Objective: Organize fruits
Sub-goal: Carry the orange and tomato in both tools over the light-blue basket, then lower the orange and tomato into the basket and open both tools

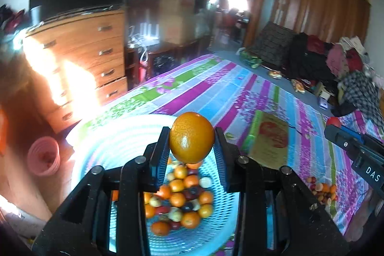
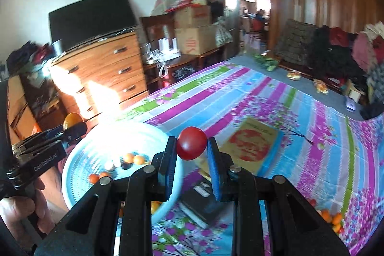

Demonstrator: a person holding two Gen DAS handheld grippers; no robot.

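Fruit sorted over floral bedsheet in cluttered bedroom.
Orange pinched in left gripper, tomato in right gripper; basket glare-washed.

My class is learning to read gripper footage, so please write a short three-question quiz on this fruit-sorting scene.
1. True or false: the left gripper holds an orange over the blue basket.
2. What is between the right gripper fingers? A) banana B) red fruit C) nothing
3. Fill in: loose fruit lies on the floral ____.

Key: 1 true; 2 B; 3 bedsheet.
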